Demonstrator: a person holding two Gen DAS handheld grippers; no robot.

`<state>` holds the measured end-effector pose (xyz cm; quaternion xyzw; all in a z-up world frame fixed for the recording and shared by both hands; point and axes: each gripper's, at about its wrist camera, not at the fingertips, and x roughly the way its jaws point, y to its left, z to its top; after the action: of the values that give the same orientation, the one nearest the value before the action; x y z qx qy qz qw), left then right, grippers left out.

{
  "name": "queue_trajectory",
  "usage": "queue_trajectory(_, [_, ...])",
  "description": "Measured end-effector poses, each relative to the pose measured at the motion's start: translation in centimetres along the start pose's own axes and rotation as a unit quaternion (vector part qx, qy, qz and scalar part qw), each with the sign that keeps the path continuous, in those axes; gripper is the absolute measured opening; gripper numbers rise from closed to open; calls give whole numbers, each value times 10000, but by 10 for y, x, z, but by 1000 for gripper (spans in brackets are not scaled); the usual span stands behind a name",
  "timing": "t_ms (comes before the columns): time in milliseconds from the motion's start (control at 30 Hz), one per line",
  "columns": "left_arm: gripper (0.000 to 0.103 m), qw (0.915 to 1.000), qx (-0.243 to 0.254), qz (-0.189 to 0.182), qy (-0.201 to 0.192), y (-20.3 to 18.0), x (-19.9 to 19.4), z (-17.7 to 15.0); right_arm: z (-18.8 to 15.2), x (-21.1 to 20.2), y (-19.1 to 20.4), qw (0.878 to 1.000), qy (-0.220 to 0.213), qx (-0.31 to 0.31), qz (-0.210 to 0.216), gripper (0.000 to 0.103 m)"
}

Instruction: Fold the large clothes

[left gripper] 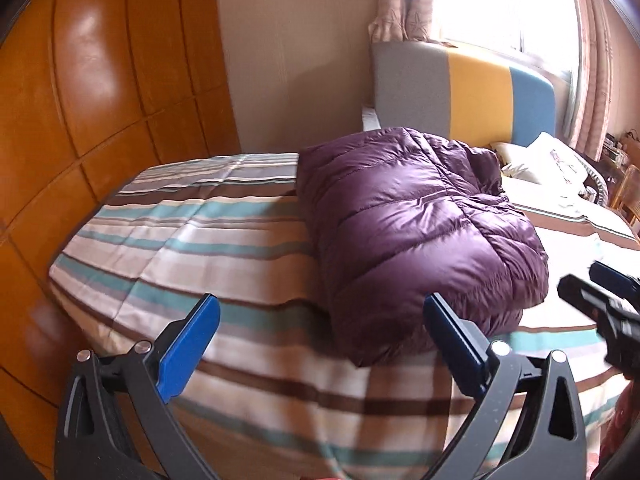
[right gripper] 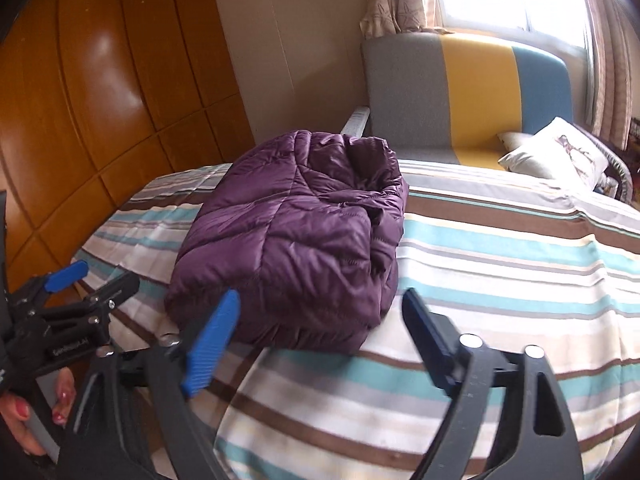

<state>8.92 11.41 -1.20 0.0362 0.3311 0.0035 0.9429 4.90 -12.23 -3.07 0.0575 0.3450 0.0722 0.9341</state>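
A purple puffer jacket (left gripper: 420, 220) (right gripper: 296, 232) lies folded into a compact bundle on the striped bedspread (left gripper: 180, 232) (right gripper: 500, 260). My left gripper (left gripper: 320, 304) hovers open in front of the bundle's near end, with nothing between its blue pads (left gripper: 192, 344). My right gripper (right gripper: 320, 296) is open too, just short of the jacket's front edge and apart from it. In the left wrist view the right gripper (left gripper: 600, 292) shows at the right edge. The left gripper (right gripper: 104, 276) appears at the left of the right wrist view, with a hand (right gripper: 24, 420) under it.
A glossy wooden wardrobe (left gripper: 100, 100) (right gripper: 100, 100) runs along the left side of the bed. The grey, yellow and blue headboard (left gripper: 460, 92) (right gripper: 468, 92) stands behind, with a white pillow (left gripper: 552, 160) (right gripper: 556, 152) at the far right. Curtains (left gripper: 404, 0) frame a bright window.
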Motion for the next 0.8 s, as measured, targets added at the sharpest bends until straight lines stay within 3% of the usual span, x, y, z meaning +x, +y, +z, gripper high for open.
queue_trajectory(200, [101, 9998, -118, -15, -135, 12, -29, -20, -24, -26, 17, 9998, -71, 10, -190, 99])
queue_trajectory(467, [101, 9997, -209, -71, -138, 13, -44, -30, -30, -31, 15, 9986, -85, 84, -510, 100])
queue_trajectory(800, [101, 9997, -156, -161, -139, 8, -50, -35, -30, -38, 16, 9982, -217, -4, -568, 100])
